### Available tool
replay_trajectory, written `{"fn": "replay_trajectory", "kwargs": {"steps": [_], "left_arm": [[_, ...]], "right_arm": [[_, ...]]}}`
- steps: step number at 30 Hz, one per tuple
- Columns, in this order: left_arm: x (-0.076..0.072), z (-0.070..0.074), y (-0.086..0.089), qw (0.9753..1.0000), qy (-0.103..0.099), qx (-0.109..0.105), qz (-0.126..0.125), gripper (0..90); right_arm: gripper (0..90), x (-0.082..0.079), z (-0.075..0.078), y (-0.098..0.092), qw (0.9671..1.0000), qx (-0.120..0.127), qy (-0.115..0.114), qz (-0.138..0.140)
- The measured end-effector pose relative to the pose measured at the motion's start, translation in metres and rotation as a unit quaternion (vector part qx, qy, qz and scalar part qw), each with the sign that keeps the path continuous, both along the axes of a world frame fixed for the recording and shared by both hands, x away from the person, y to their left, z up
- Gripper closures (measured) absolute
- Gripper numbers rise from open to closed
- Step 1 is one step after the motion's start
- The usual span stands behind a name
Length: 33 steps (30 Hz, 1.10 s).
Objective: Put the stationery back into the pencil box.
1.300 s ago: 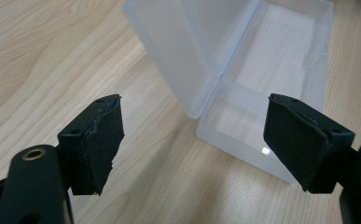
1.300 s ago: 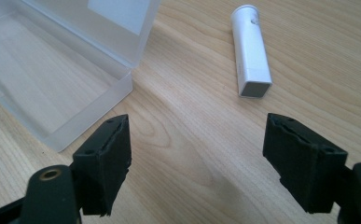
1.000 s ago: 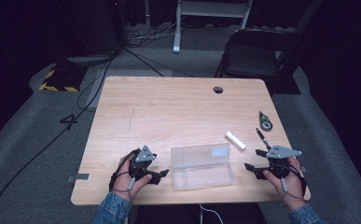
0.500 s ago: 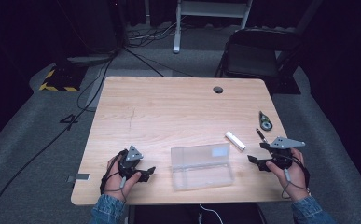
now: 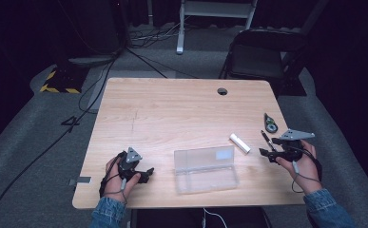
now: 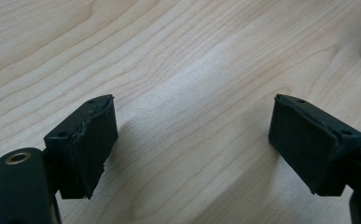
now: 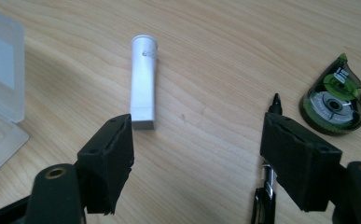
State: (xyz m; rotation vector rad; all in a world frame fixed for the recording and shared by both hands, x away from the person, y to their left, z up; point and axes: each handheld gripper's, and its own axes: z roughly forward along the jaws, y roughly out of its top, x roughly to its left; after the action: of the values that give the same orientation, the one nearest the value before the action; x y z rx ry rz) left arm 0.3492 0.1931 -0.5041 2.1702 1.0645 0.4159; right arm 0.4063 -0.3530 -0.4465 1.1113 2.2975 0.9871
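Left hand-held gripper (image 5: 146,174) has shifted left, away from clear case (image 5: 204,168); both jaws wide, empty. Right hand-held gripper (image 7: 197,163) view shows white tube (image 7: 143,81), pen (image 7: 267,177), tape dispenser (image 7: 335,98).

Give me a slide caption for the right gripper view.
Open right gripper above a white tube, black pen and green correction tape dispenser.

Dark room; grey carpet (image 5: 39,142); black folding chair (image 5: 262,57) behind the wooden table (image 5: 181,109); cables (image 5: 53,137) trailing.
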Motion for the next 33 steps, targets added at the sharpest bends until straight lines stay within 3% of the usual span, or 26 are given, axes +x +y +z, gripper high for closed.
{"fn": "replay_trajectory", "kwargs": {"steps": [6, 13, 18, 26, 33], "left_arm": [[0.001, 0.0, 0.0, 1.0, 0.004, -0.001, 0.003, 14.8], [0.002, 0.0, 0.0, 1.0, 0.004, 0.001, 0.003, 14.8], [0.003, 0.0, 0.0, 1.0, 0.004, -0.003, 0.002, 14.7], [0.005, 0.0, -0.001, 1.0, 0.006, -0.005, 0.003, 14.7], [0.006, 0.0, 0.0, 1.0, 0.002, 0.0, 0.0, 14.7]], "right_arm": [[30.7, 0.008, 0.005, -0.003, 0.9998, -0.011, 0.007, -0.016], [40.8, 0.021, 0.005, -0.01, 0.9991, 0.007, 0.009, -0.04], [42.1, 0.03, 0.004, -0.015, 0.9985, -0.003, 0.006, -0.054], [48.9, 0.045, -0.002, -0.019, 0.9965, -0.018, 0.039, -0.071], [61.8, 0.06, -0.013, -0.019, 0.9944, -0.037, 0.064, -0.075]]}}
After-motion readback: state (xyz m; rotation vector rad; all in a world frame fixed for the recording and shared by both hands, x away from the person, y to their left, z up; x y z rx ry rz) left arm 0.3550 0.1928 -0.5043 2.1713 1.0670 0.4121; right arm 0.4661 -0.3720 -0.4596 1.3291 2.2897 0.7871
